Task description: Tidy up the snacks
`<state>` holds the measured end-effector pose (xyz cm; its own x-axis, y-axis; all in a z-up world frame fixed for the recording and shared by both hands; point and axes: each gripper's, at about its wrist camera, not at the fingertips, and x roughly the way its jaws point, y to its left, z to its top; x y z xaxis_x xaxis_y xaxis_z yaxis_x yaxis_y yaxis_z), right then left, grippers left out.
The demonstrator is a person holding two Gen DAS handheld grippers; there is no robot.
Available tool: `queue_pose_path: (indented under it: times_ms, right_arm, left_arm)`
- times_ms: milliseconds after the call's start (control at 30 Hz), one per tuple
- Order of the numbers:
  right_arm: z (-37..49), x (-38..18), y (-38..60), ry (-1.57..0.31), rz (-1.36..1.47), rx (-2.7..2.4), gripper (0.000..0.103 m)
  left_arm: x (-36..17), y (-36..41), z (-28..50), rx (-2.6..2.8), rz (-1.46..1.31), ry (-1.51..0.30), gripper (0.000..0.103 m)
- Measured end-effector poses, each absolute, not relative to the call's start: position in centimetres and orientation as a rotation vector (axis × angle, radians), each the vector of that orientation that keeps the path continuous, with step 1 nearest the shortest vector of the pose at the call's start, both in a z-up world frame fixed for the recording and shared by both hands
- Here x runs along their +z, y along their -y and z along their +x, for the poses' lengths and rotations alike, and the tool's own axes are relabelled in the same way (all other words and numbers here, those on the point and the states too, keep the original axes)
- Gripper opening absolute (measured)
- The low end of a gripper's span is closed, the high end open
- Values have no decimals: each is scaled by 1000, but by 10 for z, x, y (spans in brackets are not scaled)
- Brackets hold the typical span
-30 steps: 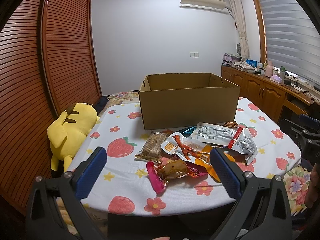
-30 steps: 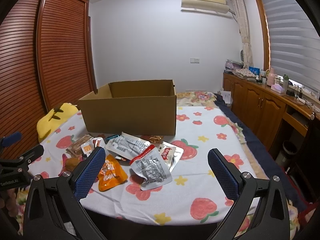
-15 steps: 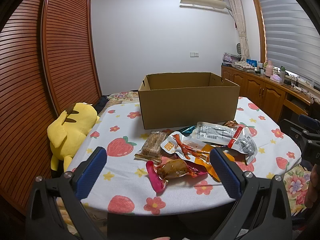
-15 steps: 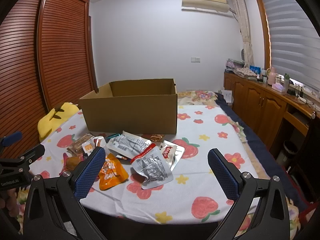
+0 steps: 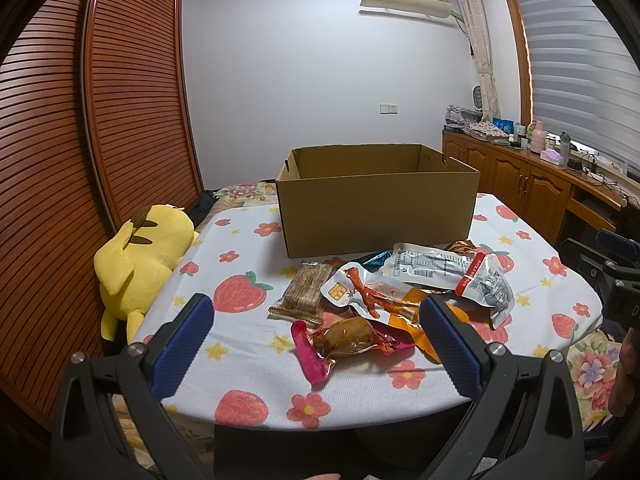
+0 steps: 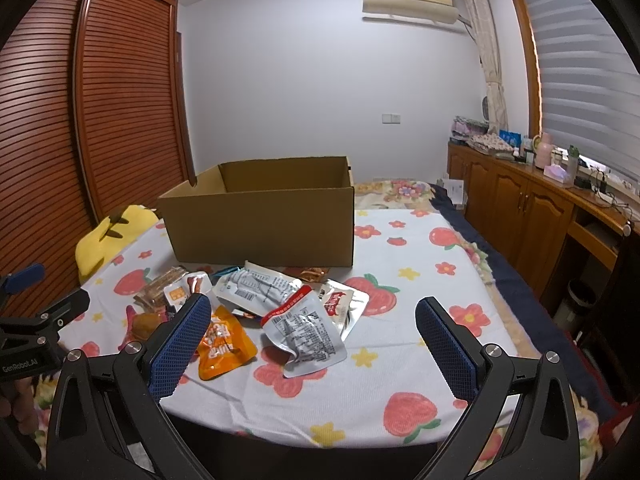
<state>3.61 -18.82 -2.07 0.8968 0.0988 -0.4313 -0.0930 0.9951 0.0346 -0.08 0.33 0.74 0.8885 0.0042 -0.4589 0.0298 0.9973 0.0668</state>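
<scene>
table (image 5: 248, 364), strawberry-print cloth | on it: cardboard box (image 5: 376, 216); snack packets (image 5: 400, 296) heaped just before it

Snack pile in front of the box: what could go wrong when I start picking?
The packets overlap: lifting the silver printed pouch may drag the orange packet along. The magenta-edged clear packet lies near the table's front edge and could slide off. Both tongs are open and empty.

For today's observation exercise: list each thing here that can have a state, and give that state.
Box: open, upright on the table.
Left claw: open, holding nothing.
Right claw: open, holding nothing.
Snack packets: sealed, heaped outside the box.
Blinds: lowered.
Cabinet doors: shut.
Plush: slumped beside the table.
</scene>
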Motion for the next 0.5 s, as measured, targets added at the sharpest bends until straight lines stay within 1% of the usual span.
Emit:
queue_pose_path:
  times_ms: [500]
  right_arm:
    - [36, -21, 188, -454, 16, 104, 103]
  left_arm:
    - [4, -2, 0, -19, 67, -494, 103]
